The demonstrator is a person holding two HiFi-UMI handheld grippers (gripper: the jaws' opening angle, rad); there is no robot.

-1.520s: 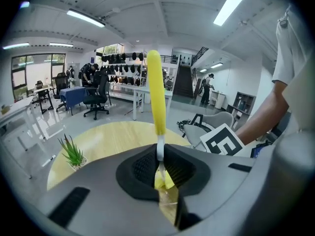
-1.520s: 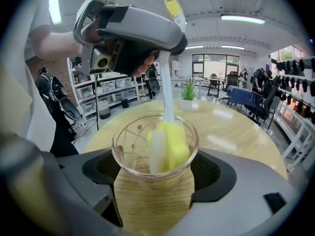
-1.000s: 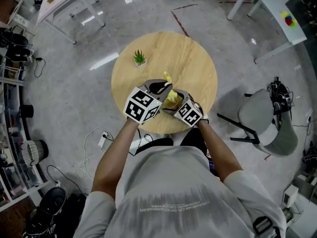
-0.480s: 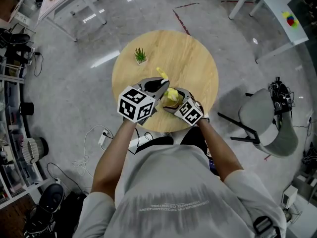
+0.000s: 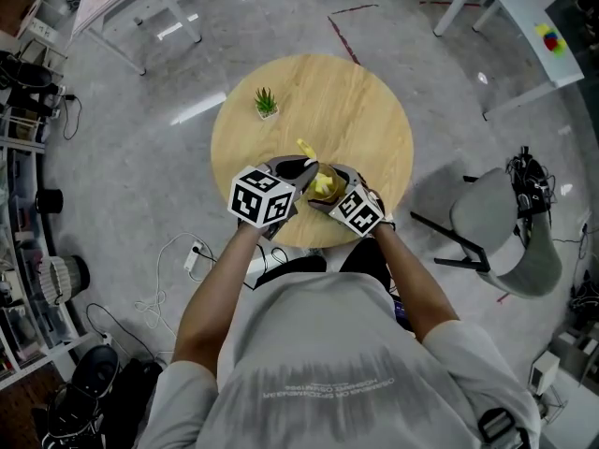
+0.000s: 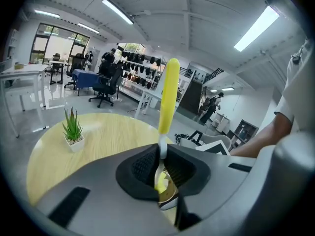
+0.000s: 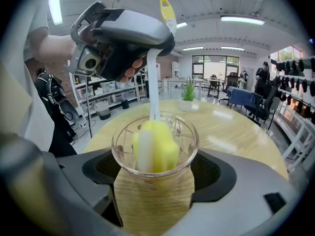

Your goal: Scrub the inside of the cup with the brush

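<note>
Yellow sponge, the head of a long brush (image 7: pixel 155 146), sits down inside a clear glass cup (image 7: pixel 156 200) whose lower body shows a wood-grain look. The right tool (image 7: pixel 156 173) holds that cup upright, one dark padded jaw pressed to each side of it. From the sponge a thin white stem rises straight up into the left tool (image 6: pixel 161 154), whose jaws are pressed together on the stem, pinching it. Above that grip the brush ends in a yellow handle, which stands upright.

From the head view, the person's two bare forearms reach forward, and both tools meet over the near part of a round, pale wooden tabletop (image 5: pixel 356 101). The left tool sits just above and to the left of the right one, nearly touching it. Whether the cup rests on the wood or is held above it cannot be told.

A small green plant in a white pot (image 5: pixel 266 105) stands on the far left part of the tabletop, well apart from the tools. A grey chair (image 5: pixel 501 227) stands on the shiny grey floor to the right.
</note>
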